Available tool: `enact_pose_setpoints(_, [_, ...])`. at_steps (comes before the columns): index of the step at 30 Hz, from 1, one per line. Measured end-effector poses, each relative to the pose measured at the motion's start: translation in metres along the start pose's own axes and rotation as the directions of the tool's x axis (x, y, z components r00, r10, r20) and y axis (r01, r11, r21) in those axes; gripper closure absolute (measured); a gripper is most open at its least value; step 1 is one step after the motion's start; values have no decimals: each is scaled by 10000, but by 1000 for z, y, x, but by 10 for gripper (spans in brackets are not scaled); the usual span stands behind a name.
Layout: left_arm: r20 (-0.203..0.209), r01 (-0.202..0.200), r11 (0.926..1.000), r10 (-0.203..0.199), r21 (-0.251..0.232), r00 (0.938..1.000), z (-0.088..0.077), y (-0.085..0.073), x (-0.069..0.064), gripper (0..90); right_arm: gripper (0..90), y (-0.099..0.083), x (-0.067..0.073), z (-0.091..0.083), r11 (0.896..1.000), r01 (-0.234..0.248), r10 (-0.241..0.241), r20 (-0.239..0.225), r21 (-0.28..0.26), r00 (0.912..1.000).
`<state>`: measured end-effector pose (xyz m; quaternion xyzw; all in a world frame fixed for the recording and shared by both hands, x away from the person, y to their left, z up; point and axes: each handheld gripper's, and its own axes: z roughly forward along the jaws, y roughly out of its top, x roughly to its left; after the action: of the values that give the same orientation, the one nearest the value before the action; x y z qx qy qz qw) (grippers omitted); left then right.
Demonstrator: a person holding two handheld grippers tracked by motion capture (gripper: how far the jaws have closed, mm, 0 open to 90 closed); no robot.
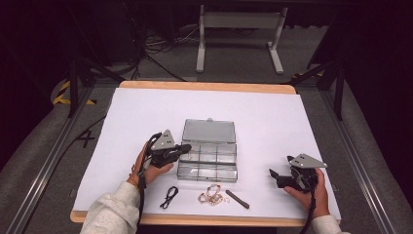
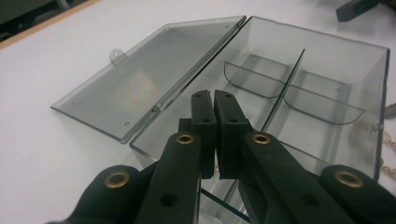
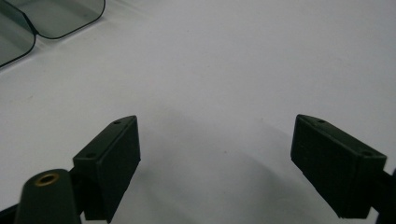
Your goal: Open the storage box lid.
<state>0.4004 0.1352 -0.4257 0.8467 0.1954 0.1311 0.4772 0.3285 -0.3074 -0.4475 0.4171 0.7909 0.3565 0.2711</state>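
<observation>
My left fingers are pinched together with nothing in them, over the open clear box mid-frame; my right fingers spread wide above bare desk.

Each black hand-held gripper carries brass rivets, a grey plate, a cable; cream sleeves

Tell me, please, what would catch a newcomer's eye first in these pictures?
The open clear box in the middle of the white table, its lid laid flat behind it and its compartments bare. The left tongs are shut over its left end, while the right tongs stand open to the box's right. A chain, a black loop and a dark stick lie at the near edge.
</observation>
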Motion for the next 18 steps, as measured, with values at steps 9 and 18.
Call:
enact_pose_setpoints(9, [4, -57, 9995, 57, 323, 10000, 8, -3, -1, 878, 162, 0, 0, 0, 10000, -4, 4, 0, -32, 10000])
enact_pose_setpoints(18, [-25, -52, 9992, 53, 397, 10000, 10, -5, -1, 876, 162, 0, 0, 0, 10000, -7, 7, -33, -26, 10000])
